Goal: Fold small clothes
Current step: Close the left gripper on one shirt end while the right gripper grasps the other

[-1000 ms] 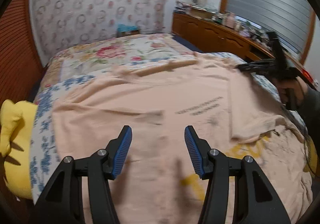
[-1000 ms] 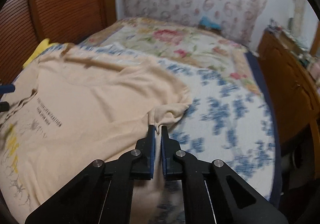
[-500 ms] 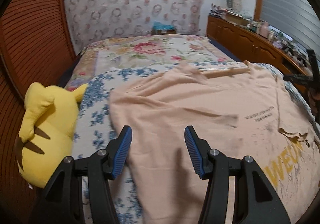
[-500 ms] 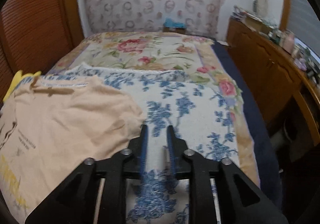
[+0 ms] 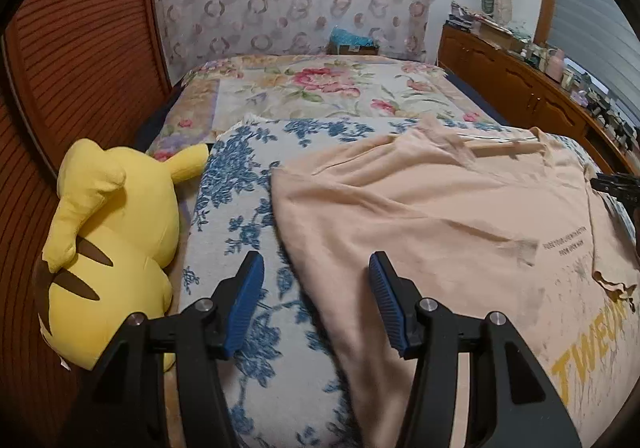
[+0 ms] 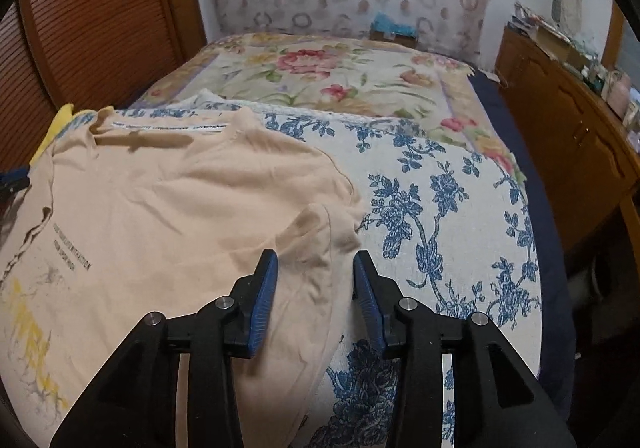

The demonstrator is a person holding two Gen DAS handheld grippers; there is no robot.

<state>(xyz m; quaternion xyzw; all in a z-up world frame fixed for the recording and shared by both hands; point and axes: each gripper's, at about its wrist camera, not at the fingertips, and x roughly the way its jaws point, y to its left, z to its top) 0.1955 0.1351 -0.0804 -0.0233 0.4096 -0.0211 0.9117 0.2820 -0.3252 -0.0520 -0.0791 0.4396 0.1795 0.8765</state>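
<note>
peach cotton t-shirt point(image 6: 168, 207) lies flat on the bed point(image 6: 460, 215); left gripper point(image 5: 316, 296) and right gripper point(image 6: 314, 288) both gape, empty, at its side edges. risk: pinching the floral cover too.

The peach T-shirt point(image 5: 440, 215) has big yellow letters point(image 5: 592, 344) near its bottom. In the left wrist view they look like "TWEUN", but the edge cuts them off. Above them sit two small lines of dark print point(image 5: 566, 246), too tiny to read. The right wrist view shows the same lines point(image 6: 70, 250), blurred.
</note>
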